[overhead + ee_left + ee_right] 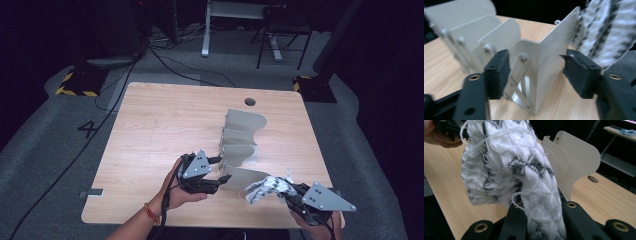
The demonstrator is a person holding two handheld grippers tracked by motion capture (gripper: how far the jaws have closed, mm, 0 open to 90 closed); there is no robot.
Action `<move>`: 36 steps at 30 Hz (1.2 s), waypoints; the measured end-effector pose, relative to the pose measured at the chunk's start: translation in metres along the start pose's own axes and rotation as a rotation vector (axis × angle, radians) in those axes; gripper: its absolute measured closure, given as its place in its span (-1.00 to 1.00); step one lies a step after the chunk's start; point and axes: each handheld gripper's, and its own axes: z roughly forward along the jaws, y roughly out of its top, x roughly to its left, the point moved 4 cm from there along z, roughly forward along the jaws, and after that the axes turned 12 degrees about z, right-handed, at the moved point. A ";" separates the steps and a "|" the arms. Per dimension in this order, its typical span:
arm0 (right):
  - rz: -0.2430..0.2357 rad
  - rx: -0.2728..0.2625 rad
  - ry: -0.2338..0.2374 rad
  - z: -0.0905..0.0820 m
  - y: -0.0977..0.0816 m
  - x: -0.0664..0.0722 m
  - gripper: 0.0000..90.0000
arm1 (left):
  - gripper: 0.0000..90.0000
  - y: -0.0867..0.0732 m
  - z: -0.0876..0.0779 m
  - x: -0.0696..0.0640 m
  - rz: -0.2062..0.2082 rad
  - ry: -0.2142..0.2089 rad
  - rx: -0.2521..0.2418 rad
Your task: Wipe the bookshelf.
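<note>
A cream metal rack [240,145] with several curved divider plates stands right of centre on the wooden table [165,125]. My left gripper [224,169] is at the rack's near end. In the left gripper view its jaws [535,72] straddle the nearest plate [551,57], with the pads close on either side, and the gripper reads as open. My right gripper [289,194], at the front right, is shut on a white and grey knitted cloth [265,187]. The cloth [524,170] bulges up from between its jaws [544,220], beside the rack [576,157]. It also hangs behind the nearest plate [609,32].
A round cable hole [250,102] sits near the table's far edge. Beyond the table are a chair [282,30], a desk leg [206,30] and floor cables [165,60]. Both hands are close to the table's front edge.
</note>
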 end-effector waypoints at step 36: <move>0.052 0.078 -0.239 0.039 -0.036 -0.046 0.83 | 0.44 0.009 0.025 -0.010 0.052 -0.046 -0.021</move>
